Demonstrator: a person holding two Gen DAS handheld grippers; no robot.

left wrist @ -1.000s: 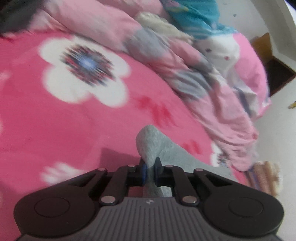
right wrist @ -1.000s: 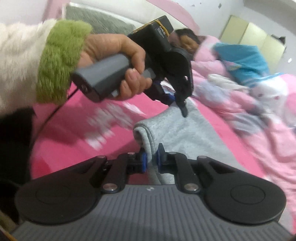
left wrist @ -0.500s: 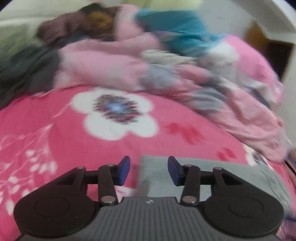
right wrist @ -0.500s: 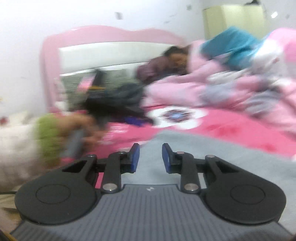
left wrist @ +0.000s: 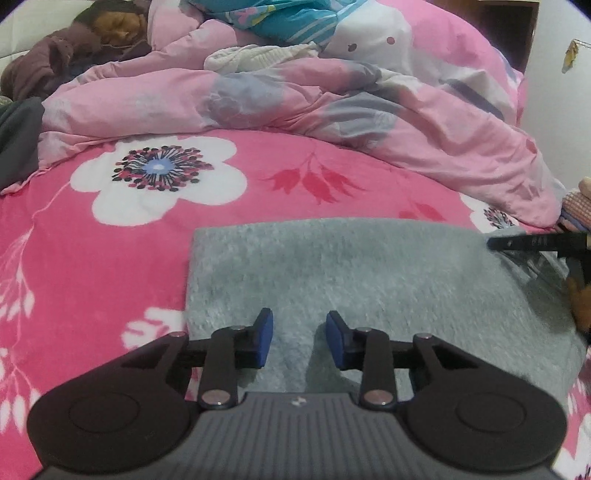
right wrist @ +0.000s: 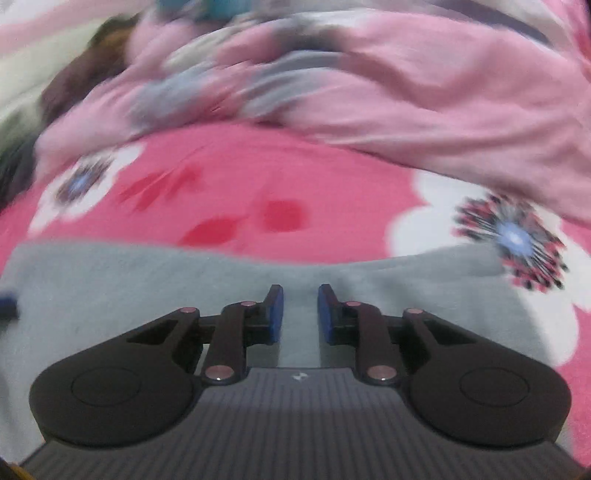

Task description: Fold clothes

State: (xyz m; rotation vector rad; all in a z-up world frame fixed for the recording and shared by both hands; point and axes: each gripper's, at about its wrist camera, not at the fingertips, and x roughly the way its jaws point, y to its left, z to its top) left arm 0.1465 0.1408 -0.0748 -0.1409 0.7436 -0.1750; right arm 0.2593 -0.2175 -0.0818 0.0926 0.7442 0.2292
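Left gripper [left wrist: 299, 338]: jaws apart, nothing between the blue pads [left wrist: 265, 339]. They have just been closing a little, but the gap is plain. It hangs over the near edge of the grey garment [left wrist: 362, 280], pointing down at it; I can't tell if the tips touch the cloth.

Right gripper [right wrist: 300, 314]: that view is blurred, but I read a clear gap between its pads, nothing pinched. The jaws have just been closing. It sits over the same grey garment [right wrist: 147, 288], towards the right side of it.

The garment lies flat on the bed, on the pink flowered blanket [left wrist: 110, 258]. In the left view it looks like a tidy rectangle with a straight left edge and a straight far edge. The right gripper's dark fingertip [left wrist: 535, 243] shows at the right end of the garment in the left view, close over its far right corner.

Behind the garment: a rumpled pale pink duvet [left wrist: 369, 122] across the bed, with a teal cloth [left wrist: 280, 18] and a white knit [left wrist: 258, 57] on top. A dark cloth [left wrist: 18, 140] is at far left.
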